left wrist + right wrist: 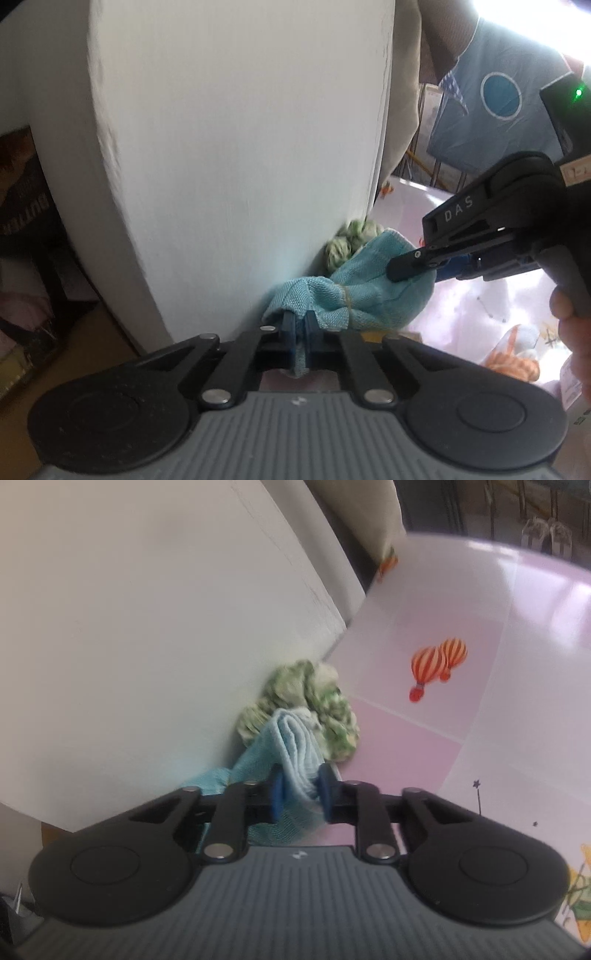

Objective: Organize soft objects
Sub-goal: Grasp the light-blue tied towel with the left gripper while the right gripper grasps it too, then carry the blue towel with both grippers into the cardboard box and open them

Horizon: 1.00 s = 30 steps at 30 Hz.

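**Q:** What did each tool hold at this instant?

**A:** The left gripper (300, 325) was clamped on one gathered edge of the blue cloth (369, 291), fabric pinched between its blue pads (286, 326). The right gripper (301, 794) had its pads pressed against a thick fold of the same cloth (295, 746), so both tools gripped one item.

**Q:** Where did the cloth lie?

**A:** Low against the white panel (240, 147), over the pink balloon-print surface (461, 720), touching the crumpled green cloth (314, 698) behind it.

**Q:** How should the step be done well?

**A:** Probably by drawing the two grips apart evenly, so that the bunched fabric opens flat without slipping from either pinch. Lifting clear of the green cloth first would likely avoid dragging it along.
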Available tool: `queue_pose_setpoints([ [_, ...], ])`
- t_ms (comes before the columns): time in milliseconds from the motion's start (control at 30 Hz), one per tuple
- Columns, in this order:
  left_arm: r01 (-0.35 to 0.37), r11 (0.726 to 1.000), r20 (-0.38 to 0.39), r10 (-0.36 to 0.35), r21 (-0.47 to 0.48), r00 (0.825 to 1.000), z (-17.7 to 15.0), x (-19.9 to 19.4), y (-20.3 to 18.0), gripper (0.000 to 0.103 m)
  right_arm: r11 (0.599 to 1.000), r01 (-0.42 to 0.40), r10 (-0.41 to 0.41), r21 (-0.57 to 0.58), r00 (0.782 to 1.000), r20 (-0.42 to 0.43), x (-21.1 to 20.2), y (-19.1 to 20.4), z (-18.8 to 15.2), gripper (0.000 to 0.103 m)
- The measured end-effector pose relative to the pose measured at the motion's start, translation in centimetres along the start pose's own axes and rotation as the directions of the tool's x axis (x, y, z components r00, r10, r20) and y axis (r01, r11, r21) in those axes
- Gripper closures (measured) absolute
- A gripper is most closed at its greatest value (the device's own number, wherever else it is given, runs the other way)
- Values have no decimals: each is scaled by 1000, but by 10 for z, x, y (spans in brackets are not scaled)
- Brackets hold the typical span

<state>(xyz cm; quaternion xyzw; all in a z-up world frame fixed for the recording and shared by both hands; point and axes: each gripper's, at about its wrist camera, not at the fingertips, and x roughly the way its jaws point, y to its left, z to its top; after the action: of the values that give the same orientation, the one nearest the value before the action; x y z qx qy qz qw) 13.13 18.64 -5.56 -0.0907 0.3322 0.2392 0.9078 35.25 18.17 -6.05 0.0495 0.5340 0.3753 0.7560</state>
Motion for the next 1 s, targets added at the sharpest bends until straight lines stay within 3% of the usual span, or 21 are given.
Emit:
queue_pose_setpoints([
  [267,36,999,125,-37,16,991,14,-70,2,98,999,-12,17,-51,995,103,-68,31,-2,89],
  [433,112,993,179,-117,38,977,17,-121,-7,98,999,-24,29,-31,985,169,-131,34,-15,89],
  [600,206,975,202,-219,87,955,12,-166,-28,98,999,-26,18,30,974,226,-206,16,-48,89],
  [833,333,918,208,-376,215,903,-9,-221,-90,98,992,13,-56,127,939,339,-319,-22,-117,89],
  [1000,453,844,165,-510,288,844,-15,-244,-147,98,976,59,-141,211,906,399,-393,-58,-173,89],
])
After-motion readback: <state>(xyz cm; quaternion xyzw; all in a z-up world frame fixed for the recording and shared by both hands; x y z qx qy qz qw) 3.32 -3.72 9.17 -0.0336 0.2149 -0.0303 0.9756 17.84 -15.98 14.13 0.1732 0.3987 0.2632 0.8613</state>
